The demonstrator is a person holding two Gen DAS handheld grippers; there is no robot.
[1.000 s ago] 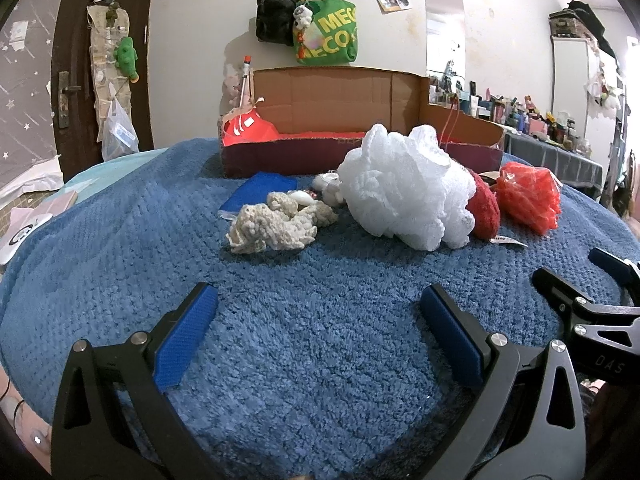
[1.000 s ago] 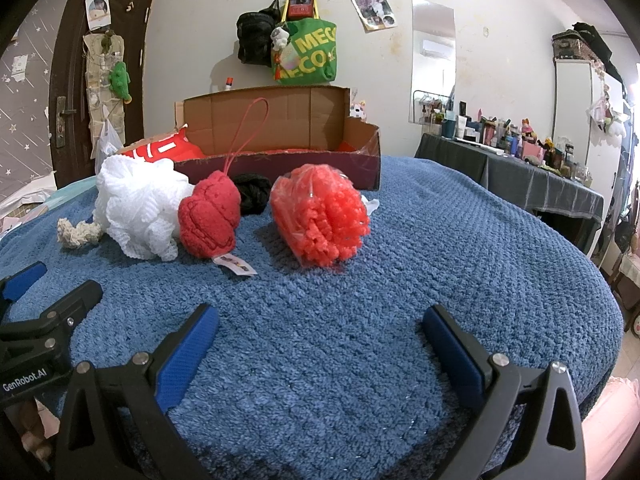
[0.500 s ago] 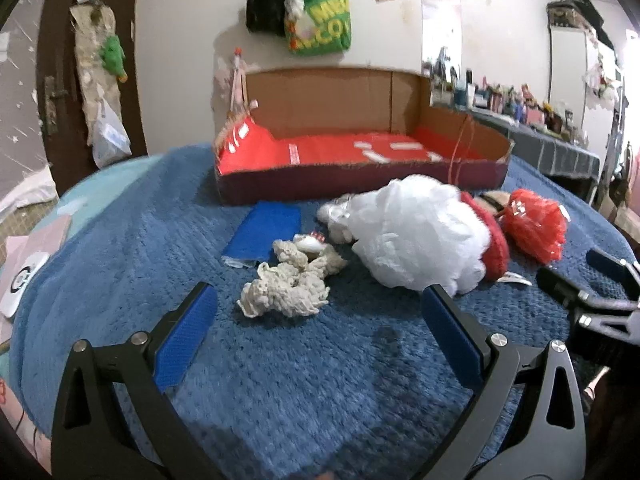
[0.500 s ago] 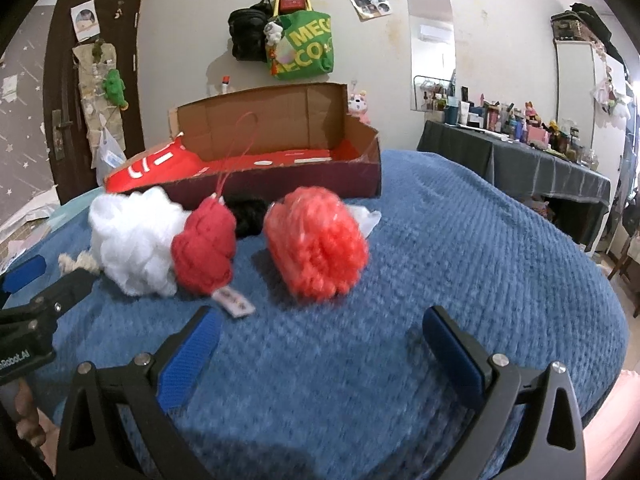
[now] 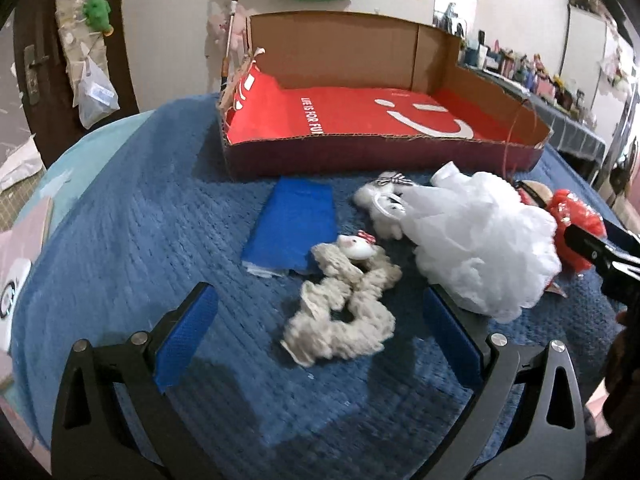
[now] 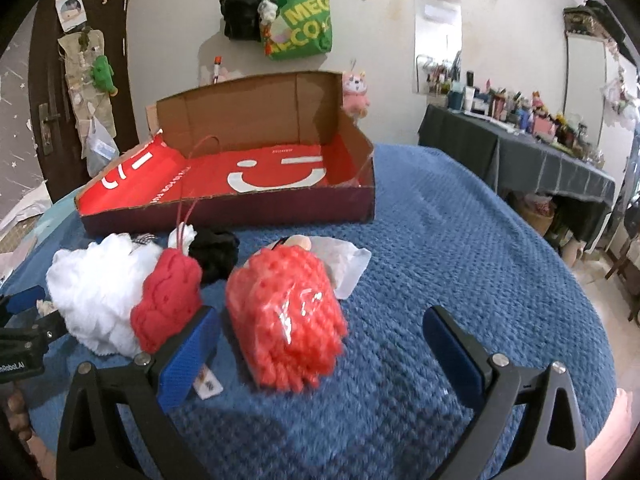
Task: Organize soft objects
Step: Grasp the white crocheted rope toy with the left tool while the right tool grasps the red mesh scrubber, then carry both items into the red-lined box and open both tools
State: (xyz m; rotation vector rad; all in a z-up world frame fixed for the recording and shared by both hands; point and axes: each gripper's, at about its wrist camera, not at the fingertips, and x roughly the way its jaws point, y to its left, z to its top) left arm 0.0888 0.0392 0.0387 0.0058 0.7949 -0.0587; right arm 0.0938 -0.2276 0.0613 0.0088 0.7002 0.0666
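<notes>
Both tongs are wide open and hold nothing. The left tongs hang low over the blue blanket, and the beige scrunchie with a small white cat face w/ red bow lies between the two blue pads, not touched by them as far as I can see. Just behind it, touching its far end, is a flat blue packet. To the right of the scrunchie sits the big white mesh puff; it is close to the right pad of the left tongs, maybe touching, I cannot tell. A small white plush thing w/ a striped bow leans on the puff's far-left side. The right tongs are over the same blanket, and the orange-red chenille bundle in clear plastic wrap sits between its pads, nearer the left pad, not gripped. Left of it is the dark red knitted ball w/ a thin red loop string and a paper tag; the ball is partly hidden behind the left pad. The red ball presses on the white puff, and behind them is a black fluffy item. A clear plastic bag lies behind the orange bundle. Farther back on the blanket stands the open cardboard box, red inside w/ a white smiley print, nothing soft in it yet. On the wall behind hangs a green tote bag, and a dark-covered side table w/ many small bottles is at the right.
</notes>
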